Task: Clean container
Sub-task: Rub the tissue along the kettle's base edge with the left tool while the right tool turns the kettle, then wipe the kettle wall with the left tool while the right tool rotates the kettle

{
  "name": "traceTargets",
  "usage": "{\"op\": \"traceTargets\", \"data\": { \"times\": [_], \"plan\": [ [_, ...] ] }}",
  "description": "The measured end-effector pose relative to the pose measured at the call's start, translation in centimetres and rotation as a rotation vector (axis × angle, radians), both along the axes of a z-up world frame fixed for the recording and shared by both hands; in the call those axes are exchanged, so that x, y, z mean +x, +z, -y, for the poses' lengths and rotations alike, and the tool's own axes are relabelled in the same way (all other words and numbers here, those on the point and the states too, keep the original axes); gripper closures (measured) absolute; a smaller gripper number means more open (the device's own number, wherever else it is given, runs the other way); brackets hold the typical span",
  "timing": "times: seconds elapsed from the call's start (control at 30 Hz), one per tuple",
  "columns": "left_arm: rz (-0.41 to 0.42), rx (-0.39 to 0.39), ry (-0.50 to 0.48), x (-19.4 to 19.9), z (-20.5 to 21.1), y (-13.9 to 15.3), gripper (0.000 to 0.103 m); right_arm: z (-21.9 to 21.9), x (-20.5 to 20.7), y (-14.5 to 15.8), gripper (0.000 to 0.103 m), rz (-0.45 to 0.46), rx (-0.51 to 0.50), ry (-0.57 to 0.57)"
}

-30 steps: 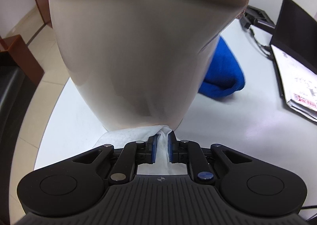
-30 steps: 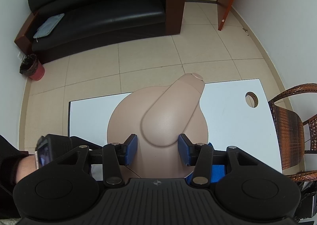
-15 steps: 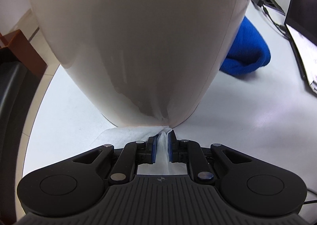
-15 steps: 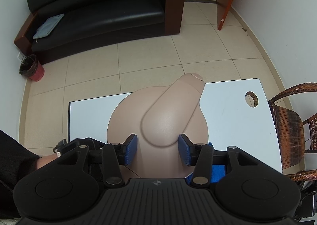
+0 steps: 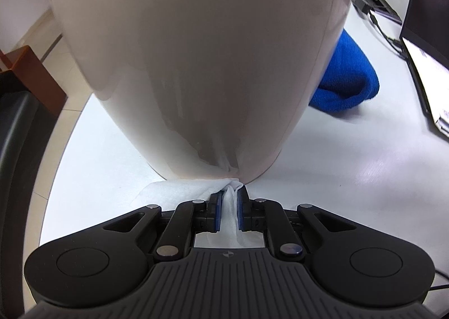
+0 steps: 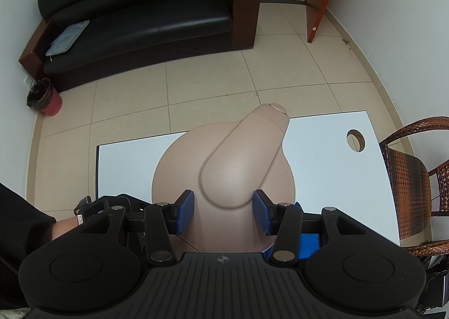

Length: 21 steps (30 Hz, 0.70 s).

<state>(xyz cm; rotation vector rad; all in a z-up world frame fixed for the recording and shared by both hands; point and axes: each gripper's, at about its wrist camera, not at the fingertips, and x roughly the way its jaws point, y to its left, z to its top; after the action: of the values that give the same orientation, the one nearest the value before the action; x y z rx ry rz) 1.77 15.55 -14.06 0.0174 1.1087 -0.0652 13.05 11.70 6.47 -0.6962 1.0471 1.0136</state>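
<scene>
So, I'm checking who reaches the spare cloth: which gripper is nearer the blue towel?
Right. The blue towel lies right under the right gripper, behind its finger. From the left gripper, the towel sits beyond the container, apart.

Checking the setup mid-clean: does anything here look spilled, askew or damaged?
Nothing stands out. The beige container stands on the white table, the left gripper pinches a white wipe against its base, and the right gripper holds its top. A blue cloth lies behind.
</scene>
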Motion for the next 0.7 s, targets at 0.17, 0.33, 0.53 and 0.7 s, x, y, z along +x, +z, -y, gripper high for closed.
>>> {"op": "traceTargets", "data": {
  "times": [0.17, 0.33, 0.53, 0.7],
  "plan": [
    [0.022, 0.004, -0.006, -0.4, -0.2, 1.8, 0.090, 0.0, 0.2, 0.0, 0.053, 0.000, 0.000, 0.002],
    [0.048, -0.005, -0.026, -0.7, -0.5, 4.3, 0.090, 0.0, 0.2, -0.1, 0.049, -0.002, 0.006, 0.009],
    [0.101, -0.018, -0.050, -1.7, -0.7, 8.0, 0.090, -0.1, 0.2, 0.0, 0.048, 0.006, 0.004, 0.017],
    [0.140, -0.039, -0.048, -1.9, -1.1, 10.8, 0.090, -0.1, 0.2, -0.1, 0.048, 0.010, 0.004, 0.022]
  ]
}}
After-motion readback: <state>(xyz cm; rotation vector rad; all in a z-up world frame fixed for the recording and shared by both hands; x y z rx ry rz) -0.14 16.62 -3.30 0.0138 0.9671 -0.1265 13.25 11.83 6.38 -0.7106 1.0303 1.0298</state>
